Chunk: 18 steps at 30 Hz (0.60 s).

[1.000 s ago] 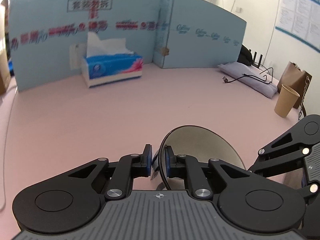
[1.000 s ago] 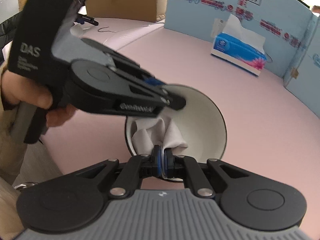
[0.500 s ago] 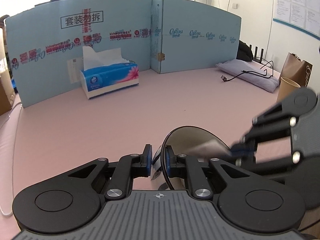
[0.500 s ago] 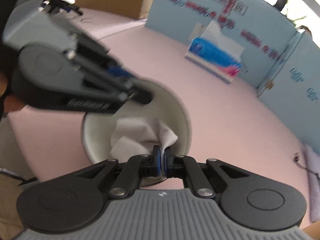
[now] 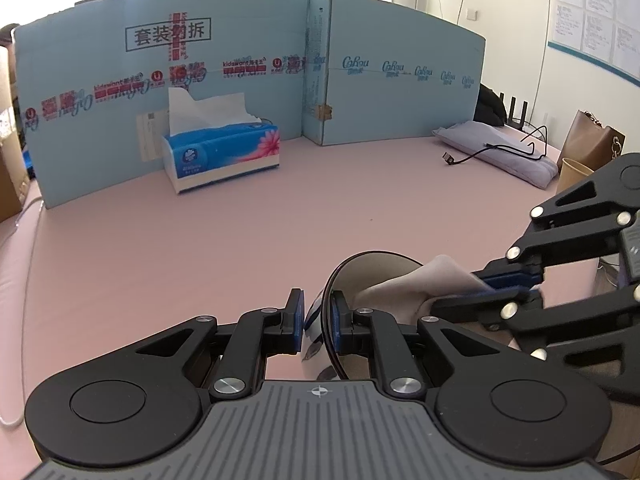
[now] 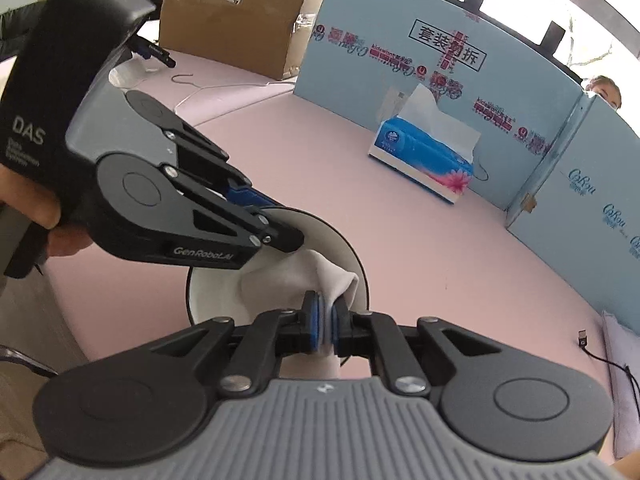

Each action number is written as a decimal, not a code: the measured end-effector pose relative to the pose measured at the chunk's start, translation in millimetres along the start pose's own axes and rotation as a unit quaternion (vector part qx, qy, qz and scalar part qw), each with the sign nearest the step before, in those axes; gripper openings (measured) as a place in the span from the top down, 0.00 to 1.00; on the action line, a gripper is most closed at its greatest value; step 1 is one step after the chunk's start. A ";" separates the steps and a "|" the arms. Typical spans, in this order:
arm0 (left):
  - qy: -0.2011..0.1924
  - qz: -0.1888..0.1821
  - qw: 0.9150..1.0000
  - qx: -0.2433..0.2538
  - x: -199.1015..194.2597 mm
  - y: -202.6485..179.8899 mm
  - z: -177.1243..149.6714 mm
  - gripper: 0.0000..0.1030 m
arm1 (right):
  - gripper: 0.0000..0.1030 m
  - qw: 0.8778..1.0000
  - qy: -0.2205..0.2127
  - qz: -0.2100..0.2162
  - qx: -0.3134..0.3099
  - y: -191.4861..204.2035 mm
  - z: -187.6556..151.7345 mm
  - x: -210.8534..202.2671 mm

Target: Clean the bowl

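Gripping the rim of the white bowl between its pads, the left tool holds the bowl tilted above the pink bench. The right tool is clamped on a white cloth, which is pressed inside the bowl. A tissue box stands well apart, near the blue cardboard screen.

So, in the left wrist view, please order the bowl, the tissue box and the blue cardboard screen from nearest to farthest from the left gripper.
1. bowl: rim between the left gripper fingers.
2. tissue box: left, far across the table.
3. blue cardboard screen: just behind the box.
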<state>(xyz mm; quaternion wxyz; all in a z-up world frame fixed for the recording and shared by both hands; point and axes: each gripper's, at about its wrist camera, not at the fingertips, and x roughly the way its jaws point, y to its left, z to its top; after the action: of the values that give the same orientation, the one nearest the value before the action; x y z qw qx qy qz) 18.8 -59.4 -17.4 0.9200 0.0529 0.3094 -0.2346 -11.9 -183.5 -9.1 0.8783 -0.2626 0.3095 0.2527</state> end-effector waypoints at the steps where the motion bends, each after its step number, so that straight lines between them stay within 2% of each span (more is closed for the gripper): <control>1: 0.000 0.000 1.000 0.000 -0.3 -0.2 -0.3 0.83 | 0.82 1.000 0.000 -0.002 -0.001 0.2 0.0 0.2; 5: -0.001 0.000 1.000 0.000 -0.3 -0.2 -0.7 0.83 | 0.73 1.000 -0.010 -0.005 -0.002 2.7 1.8 -4.2; 10: -0.001 -0.001 1.000 -0.001 0.9 1.1 -0.2 0.83 | 0.64 0.999 -0.024 -0.033 -0.036 17.4 4.8 -9.4; 18: 0.000 -0.002 1.000 -0.001 2.1 1.7 0.0 0.83 | 0.64 0.999 0.008 0.014 -0.044 20.8 3.7 15.2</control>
<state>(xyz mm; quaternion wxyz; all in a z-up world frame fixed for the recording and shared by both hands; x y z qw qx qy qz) 21.0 -58.8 -18.7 0.9196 0.0517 0.3095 -0.2362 -12.6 -161.8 -23.2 0.8598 -0.2987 0.3086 0.2763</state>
